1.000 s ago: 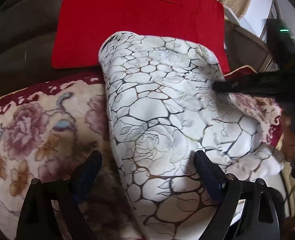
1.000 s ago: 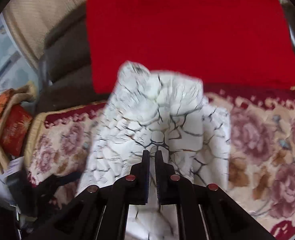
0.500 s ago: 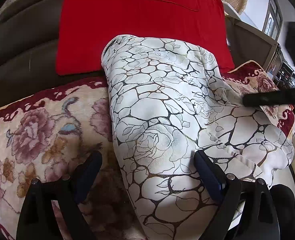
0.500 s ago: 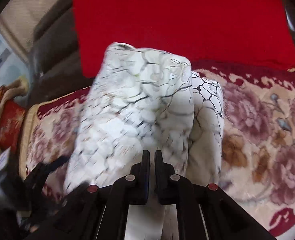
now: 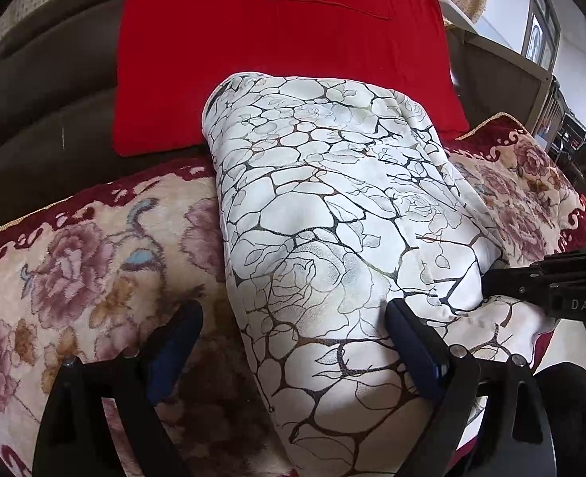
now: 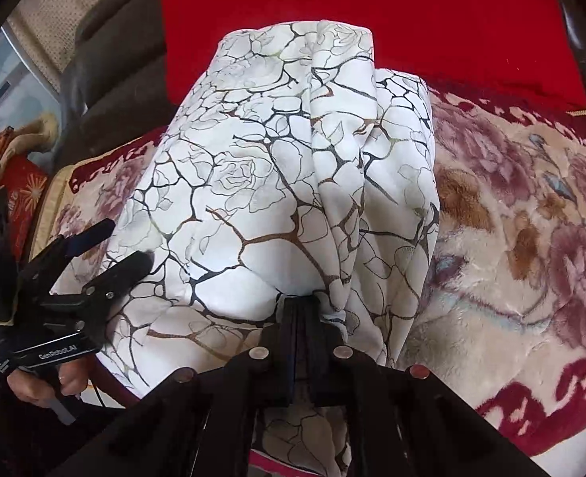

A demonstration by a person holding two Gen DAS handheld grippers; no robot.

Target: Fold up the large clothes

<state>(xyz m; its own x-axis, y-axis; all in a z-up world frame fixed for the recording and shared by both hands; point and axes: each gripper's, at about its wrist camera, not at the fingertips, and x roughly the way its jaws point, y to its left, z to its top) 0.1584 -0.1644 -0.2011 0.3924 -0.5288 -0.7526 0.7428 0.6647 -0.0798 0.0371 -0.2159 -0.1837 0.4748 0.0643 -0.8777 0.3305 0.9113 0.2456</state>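
Since a second ago your right gripper carried its pinched bunch of the white garment down and across, so the flap that stood raised had come to lie over the rest. Its fingers stayed pressed together on that gathered edge. Your left gripper barely shifted; its fingers stood wide apart, one on the floral blanket, the other resting on the cloth, clamping nothing. The garment lay as a long band across the blanket, its far end against the red cushion, its long axis running away from both grippers. It looked thin and soft, white with a dark cracked rose print, still creased along the right side.
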